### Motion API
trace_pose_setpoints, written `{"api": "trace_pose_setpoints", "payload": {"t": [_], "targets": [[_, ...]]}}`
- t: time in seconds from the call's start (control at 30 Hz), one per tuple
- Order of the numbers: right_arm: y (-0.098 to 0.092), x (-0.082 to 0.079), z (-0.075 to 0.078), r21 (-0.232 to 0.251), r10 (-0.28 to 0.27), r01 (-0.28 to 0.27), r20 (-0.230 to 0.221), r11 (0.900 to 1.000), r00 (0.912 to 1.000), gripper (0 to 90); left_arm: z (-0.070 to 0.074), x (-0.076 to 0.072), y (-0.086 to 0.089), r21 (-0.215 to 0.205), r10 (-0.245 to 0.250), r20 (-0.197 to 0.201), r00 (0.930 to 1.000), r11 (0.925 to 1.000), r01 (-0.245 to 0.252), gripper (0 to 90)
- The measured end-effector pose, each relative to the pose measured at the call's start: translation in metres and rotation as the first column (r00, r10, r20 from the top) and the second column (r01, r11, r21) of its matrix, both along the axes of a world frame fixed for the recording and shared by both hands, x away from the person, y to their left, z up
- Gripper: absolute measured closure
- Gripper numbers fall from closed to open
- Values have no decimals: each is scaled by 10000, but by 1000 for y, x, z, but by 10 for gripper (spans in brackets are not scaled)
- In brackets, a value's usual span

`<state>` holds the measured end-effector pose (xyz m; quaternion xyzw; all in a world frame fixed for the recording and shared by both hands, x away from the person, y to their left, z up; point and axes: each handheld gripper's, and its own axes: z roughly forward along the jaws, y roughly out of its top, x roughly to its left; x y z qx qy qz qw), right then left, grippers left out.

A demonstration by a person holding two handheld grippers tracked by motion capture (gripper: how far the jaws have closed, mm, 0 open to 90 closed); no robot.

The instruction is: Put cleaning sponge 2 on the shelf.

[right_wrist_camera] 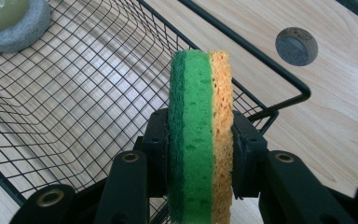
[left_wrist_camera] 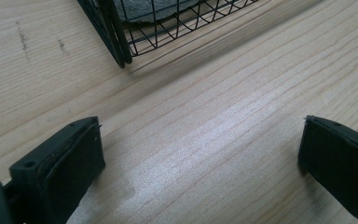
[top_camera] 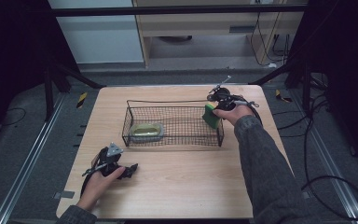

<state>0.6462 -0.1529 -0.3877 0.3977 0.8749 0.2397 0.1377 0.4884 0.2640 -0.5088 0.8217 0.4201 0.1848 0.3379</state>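
Green-and-yellow sponge (right_wrist_camera: 200, 135) is pinched edge-on between the jaws of the right gripper (top_camera: 216, 106), the green scouring face against one jaw and the yellow face against the other; held upright like this, it presents a narrow profile, which in my judgement suits lowering it past the rim of the black wire basket (top_camera: 135, 103). In the right gripper view the basket's mesh floor lies beyond and below the jaws, and the sponge sits over the basket's near corner, at its right end in the high view. A grey dish holding a pale green object (top_camera: 146, 132) rests inside the basket at the far end from these jaws, leaving the nearer floor free. The left gripper (top_camera: 114, 164) rests low on the wooden desk (top_camera: 191, 182), its jaws spread wide with nothing between them, the basket corner just ahead; it appears parked clear of the work.
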Motion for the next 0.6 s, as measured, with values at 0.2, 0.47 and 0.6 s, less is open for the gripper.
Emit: {"api": "trace_pose_setpoints", "payload": {"t": [0.2, 0.47, 0.6], "targets": [[1, 1, -8, -60, -117, 117, -49, 9999, 9999, 642, 0, 0, 0, 17, -26, -14, 10000, 10000, 26, 0], [6, 1, -11, 1, -95, 95, -59, 10000, 9999, 639, 0, 0, 0, 6, -45, -28, 10000, 10000, 45, 0], [7, 1, -12, -12, -37, 37, -5, 10000, 10000, 639, 0, 0, 0, 5, -48, -28, 10000, 10000, 48, 0]]}}
